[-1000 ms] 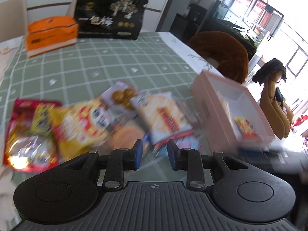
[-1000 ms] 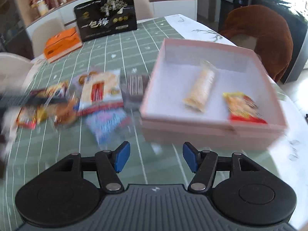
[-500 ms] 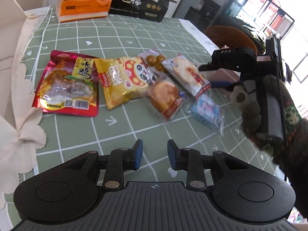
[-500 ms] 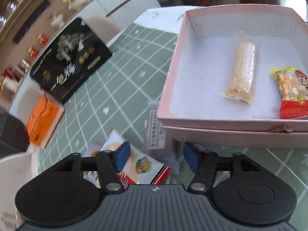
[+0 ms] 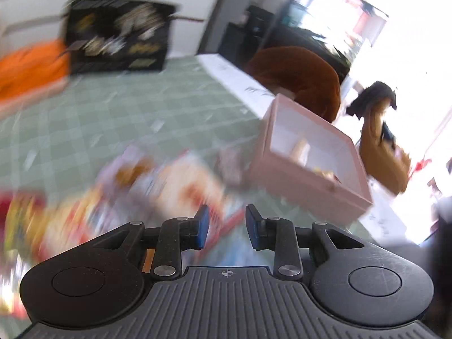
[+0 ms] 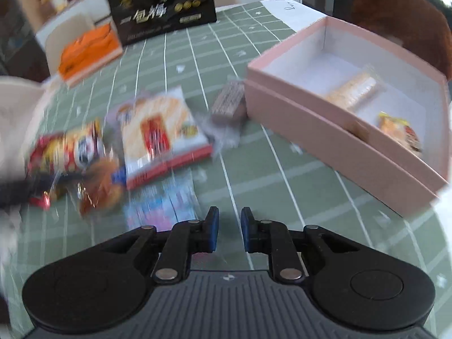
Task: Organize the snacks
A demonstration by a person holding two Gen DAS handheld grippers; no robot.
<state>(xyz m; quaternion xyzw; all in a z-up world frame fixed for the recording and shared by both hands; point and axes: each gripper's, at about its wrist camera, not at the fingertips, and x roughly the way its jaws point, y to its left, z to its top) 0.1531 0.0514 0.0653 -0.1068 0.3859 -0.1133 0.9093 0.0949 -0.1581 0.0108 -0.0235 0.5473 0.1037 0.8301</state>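
Note:
Several snack packets lie in a heap on the green checked tablecloth (image 6: pixel 254 169): a rice-cracker packet (image 6: pixel 158 130), a yellow-red packet (image 6: pixel 67 147), a brown bun (image 6: pixel 99 189), a blue packet (image 6: pixel 166 200) and a grey wrapped bar (image 6: pixel 228 101). The pink box (image 6: pixel 325 130) to the right holds a beige bar (image 6: pixel 353 90) and a red-yellow packet (image 6: pixel 401 130). My right gripper (image 6: pixel 229 230) hovers over bare cloth just right of the blue packet, jaws shut on nothing. My left gripper (image 5: pixel 226 227) stands open above the blurred heap, with the pink box (image 5: pixel 310 175) at its right.
A black gift box (image 6: pixel 161 5) and an orange tissue pack (image 6: pixel 87 50) stand at the table's far side. A brown furry chair (image 6: pixel 401 19) is behind the pink box. A pale chair back (image 6: pixel 17 107) is at the left.
The right jaws have gone from wide apart to shut. The right gripper has drawn back from the box toward the snack heap. The left view has swung right, now blurred.

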